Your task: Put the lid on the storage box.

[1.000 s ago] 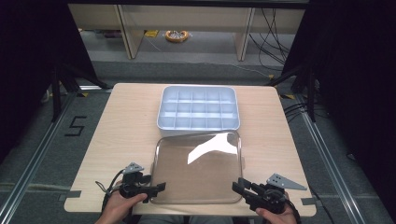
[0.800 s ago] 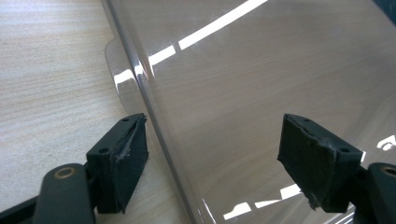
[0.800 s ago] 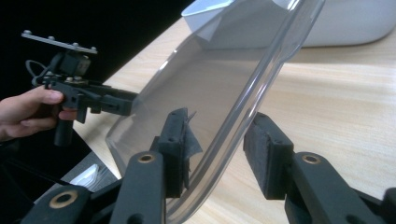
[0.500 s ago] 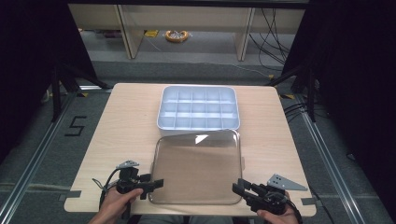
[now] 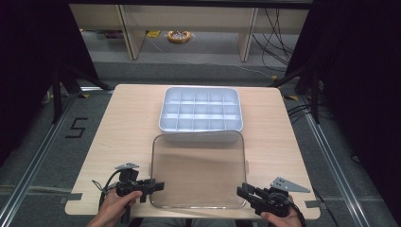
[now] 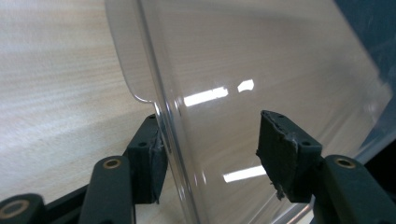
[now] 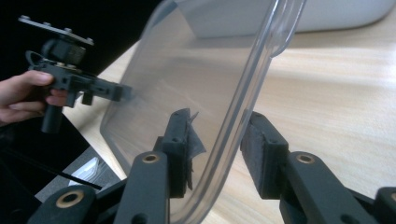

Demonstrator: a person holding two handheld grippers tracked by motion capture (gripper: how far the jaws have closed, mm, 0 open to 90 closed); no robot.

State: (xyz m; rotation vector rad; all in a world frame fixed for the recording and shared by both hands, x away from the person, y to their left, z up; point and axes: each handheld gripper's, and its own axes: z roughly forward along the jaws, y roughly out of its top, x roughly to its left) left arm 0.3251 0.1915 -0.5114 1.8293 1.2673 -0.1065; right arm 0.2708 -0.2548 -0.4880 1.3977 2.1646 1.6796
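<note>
Lid (image 5: 197, 172): clear plastic, smooth, glossy, with bright highlights. Compartment tray (image 5: 201, 109): pale grey-blue plastic, smooth, satin. Table (image 5: 123, 123): light wood-grain surface, matt. Left gripper (image 5: 158, 185) and right gripper (image 5: 242, 191): black matt plastic jaws with rough, worn pads

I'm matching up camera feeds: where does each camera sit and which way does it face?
High view: above the person's side, facing forward and down on table, lid, tray; left hand and right hand hold left tool and right tool.
Left gripper view: on the left tool, along its jaws, which have just been closing, lid's rim between them.
Right gripper view: on the right tool, jaws astride the lid's rim; left hand beyond.
Shared: the lid, in all three.
</note>
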